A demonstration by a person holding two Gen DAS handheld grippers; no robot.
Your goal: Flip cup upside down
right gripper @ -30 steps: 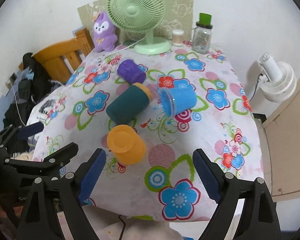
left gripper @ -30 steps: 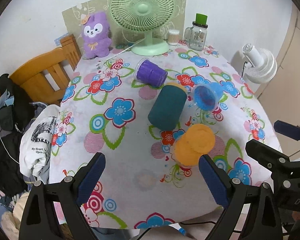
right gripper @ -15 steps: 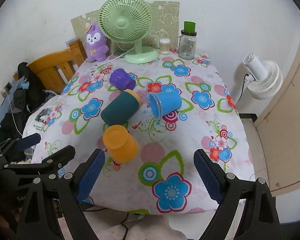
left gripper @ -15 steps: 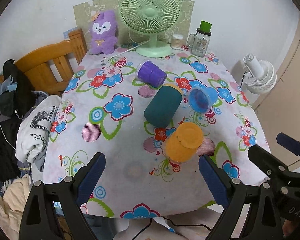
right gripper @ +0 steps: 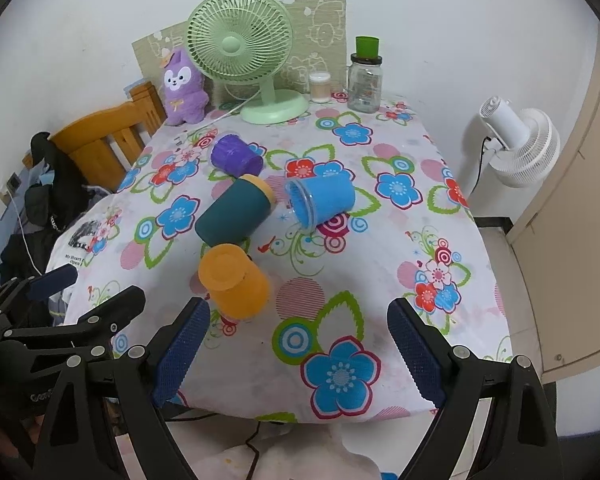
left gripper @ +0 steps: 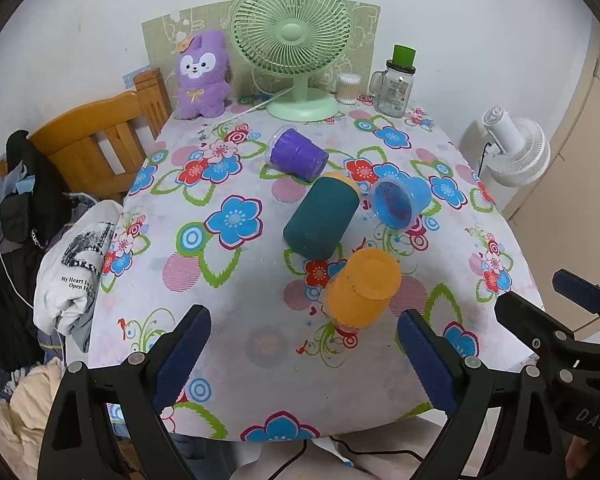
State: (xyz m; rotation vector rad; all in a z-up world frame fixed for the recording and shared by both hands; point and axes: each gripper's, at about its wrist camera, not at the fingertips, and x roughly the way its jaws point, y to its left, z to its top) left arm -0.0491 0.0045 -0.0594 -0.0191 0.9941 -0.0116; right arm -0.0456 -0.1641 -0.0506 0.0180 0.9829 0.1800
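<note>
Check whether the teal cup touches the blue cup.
Apart. The right wrist view shows tablecloth between the teal cup and the blue cup.

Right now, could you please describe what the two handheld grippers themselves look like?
Both match: the left gripper and right gripper have matte black angular frames with silver screw heads, and each finger carries a dark blue, cross-hatched textured pad. White lettering marks the right gripper's body in the left wrist view. No sleeves show.
</note>
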